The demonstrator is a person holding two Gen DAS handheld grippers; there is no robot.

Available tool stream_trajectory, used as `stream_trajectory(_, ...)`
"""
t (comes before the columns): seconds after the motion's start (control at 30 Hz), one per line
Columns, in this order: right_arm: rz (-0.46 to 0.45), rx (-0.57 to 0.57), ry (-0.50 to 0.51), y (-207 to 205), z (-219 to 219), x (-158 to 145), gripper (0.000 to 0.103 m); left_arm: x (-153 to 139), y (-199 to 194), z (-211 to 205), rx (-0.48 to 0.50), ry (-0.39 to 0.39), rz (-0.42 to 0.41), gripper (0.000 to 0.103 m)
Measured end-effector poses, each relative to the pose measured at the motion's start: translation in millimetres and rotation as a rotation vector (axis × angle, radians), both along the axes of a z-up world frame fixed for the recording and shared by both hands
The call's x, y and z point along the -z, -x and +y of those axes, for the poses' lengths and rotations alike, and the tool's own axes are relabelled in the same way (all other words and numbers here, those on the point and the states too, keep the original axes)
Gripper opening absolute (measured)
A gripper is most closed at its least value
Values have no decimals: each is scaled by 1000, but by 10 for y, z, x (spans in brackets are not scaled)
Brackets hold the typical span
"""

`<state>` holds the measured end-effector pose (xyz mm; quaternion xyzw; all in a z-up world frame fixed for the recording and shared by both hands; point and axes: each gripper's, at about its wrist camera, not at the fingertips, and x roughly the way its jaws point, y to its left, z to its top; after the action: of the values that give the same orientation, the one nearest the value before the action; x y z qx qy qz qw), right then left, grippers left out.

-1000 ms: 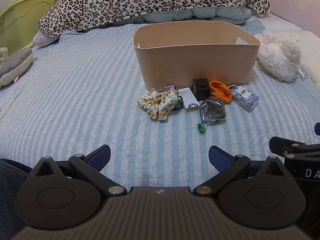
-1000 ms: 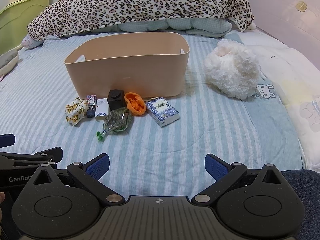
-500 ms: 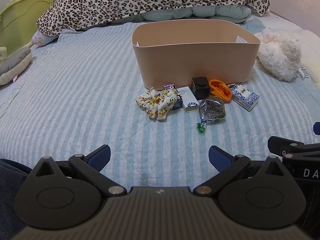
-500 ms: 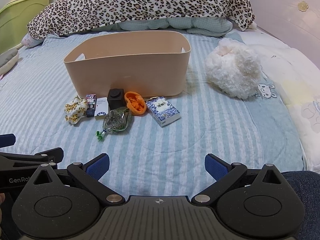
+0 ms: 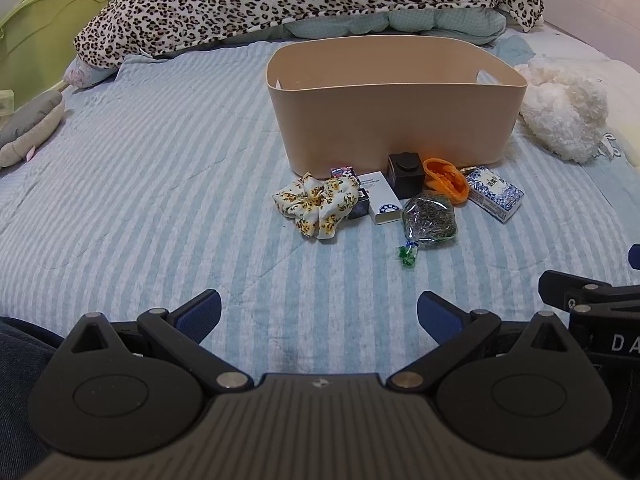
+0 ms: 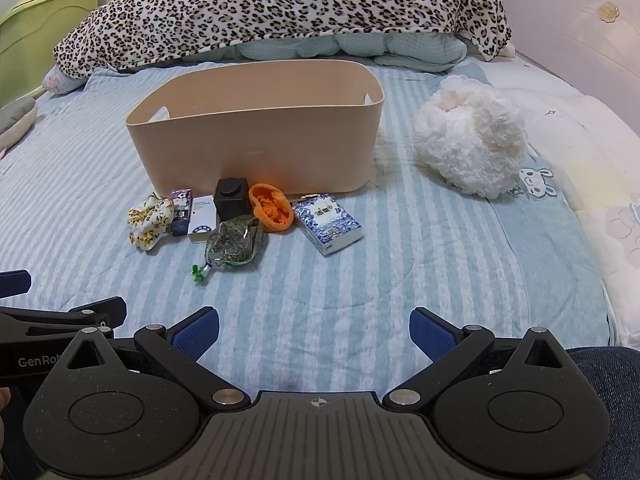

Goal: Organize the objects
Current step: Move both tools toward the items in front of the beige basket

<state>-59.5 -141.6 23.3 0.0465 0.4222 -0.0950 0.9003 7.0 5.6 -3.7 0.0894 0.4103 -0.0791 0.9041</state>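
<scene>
Light's soft and even on both my cams, a bit cool; the beige bin point(image 5: 396, 120) only drops a faint shadow on the striped bedspread point(image 5: 160, 184) at its near side; no glare; centre's sharp; fisheye bends the edges and blacks out the corners.

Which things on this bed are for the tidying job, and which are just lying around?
For the job: beige bin, floral scrunchie, black cube, orange pouch, blue-and-white box, clear herb bag.

Lying about: leopard blanket, white fluffy toy, grey plush.
</scene>
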Motion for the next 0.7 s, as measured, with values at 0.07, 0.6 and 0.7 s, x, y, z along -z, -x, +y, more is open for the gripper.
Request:
stream_trajectory(0.07, 0, -1, -1, 2, -1, -2, 103, 1, -9, 3, -1, 1, 3, 103)
stream_trajectory(0.6, -14, 15, 11, -198, -113, -96, 103, -107, -227, -29, 4, 0, -25, 103)
stream_trajectory(0.7, -8, 11, 17, -292, -153, -117, 103, -127, -310, -55, 13, -3, -28, 103)
